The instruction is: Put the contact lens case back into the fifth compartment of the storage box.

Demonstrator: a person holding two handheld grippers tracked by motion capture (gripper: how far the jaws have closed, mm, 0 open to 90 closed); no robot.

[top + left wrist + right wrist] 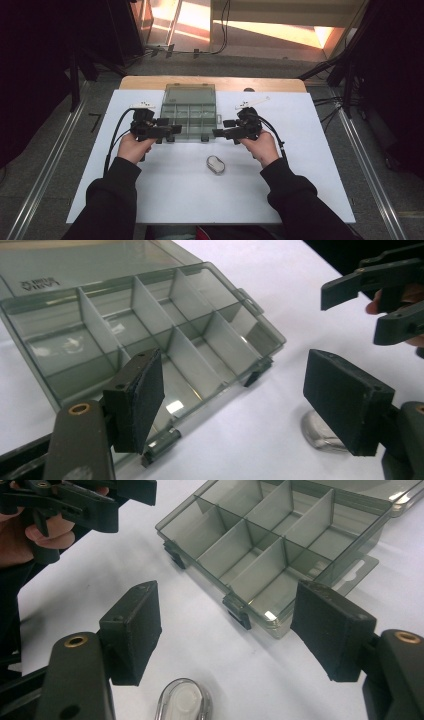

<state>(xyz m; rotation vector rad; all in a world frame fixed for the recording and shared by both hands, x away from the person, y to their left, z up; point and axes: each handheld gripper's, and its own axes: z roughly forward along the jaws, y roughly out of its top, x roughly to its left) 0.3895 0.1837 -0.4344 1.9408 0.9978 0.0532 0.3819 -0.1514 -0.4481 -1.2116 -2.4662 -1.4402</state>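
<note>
While both pairs of jaws stand spread and hold nothing, the left gripper (172, 129) and right gripper (219, 133) hover at the near edge of the open compartment box (190, 117); the small clear case (215, 164) lies on the desk (300, 190) just below them.

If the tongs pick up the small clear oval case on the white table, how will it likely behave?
The small oval case looks like smooth, glossy hard plastic, so it is probably stiff but slippery between flat pads. It lies flat and low, so it would likely slide rather than roll. It seems light for its size.
</note>
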